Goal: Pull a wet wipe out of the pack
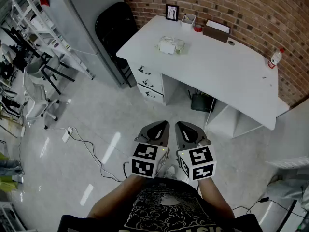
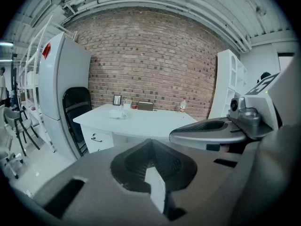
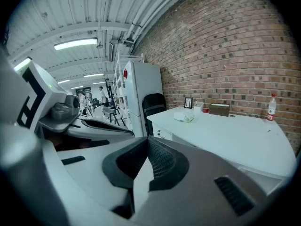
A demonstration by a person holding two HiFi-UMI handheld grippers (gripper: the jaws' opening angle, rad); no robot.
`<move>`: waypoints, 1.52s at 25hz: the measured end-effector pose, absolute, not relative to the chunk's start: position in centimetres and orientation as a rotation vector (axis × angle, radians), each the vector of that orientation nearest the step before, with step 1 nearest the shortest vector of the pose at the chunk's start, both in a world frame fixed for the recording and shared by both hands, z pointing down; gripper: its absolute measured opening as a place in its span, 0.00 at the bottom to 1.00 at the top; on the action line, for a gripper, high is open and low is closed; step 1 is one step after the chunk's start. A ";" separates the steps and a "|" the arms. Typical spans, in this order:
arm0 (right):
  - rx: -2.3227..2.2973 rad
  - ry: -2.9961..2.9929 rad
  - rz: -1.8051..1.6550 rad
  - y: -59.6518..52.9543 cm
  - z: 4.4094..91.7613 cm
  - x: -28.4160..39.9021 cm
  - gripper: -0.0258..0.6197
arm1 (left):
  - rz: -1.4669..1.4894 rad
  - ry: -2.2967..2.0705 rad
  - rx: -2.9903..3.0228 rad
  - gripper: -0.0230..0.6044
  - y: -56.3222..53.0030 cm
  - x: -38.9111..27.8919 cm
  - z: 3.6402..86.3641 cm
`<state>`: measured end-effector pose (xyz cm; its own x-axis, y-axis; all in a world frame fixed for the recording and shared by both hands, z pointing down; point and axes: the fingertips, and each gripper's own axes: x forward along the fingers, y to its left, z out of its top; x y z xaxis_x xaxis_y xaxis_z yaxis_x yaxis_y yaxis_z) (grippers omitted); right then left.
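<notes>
Office-type workspace: white desk (image 1: 217, 66) w/ drawers (image 1: 145, 81), brick wall (image 1: 241, 8), black chair (image 1: 113, 25), metal shelving (image 1: 34, 13), strip lights (image 3: 75, 44) overhead.

The desk (image 1: 217, 66) at twelve o'clock is being overlooked steeply from the head, and faced level from afar by cameras on the left gripper (image 1: 161, 127) and right gripper (image 1: 182, 127).

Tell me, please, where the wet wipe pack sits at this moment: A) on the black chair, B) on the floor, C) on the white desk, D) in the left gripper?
C: the head view shows the wet wipe pack lying on the white desk.
</notes>
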<state>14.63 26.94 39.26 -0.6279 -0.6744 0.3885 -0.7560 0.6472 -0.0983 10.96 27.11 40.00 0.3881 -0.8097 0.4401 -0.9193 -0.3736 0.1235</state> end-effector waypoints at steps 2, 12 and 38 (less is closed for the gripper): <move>1.132 -2.556 0.355 27.2 39.1 14.5 0.07 | 0.436 -1.505 2.304 0.06 27.1 11.2 39.9; 1.126 -2.563 0.373 26.7 39.7 14.8 0.07 | 0.432 -1.484 2.311 0.06 26.1 12.1 40.3; 1.215 -2.449 0.426 11.7 41.1 6.7 0.07 | 0.434 -1.307 2.355 0.06 10.8 4.8 41.9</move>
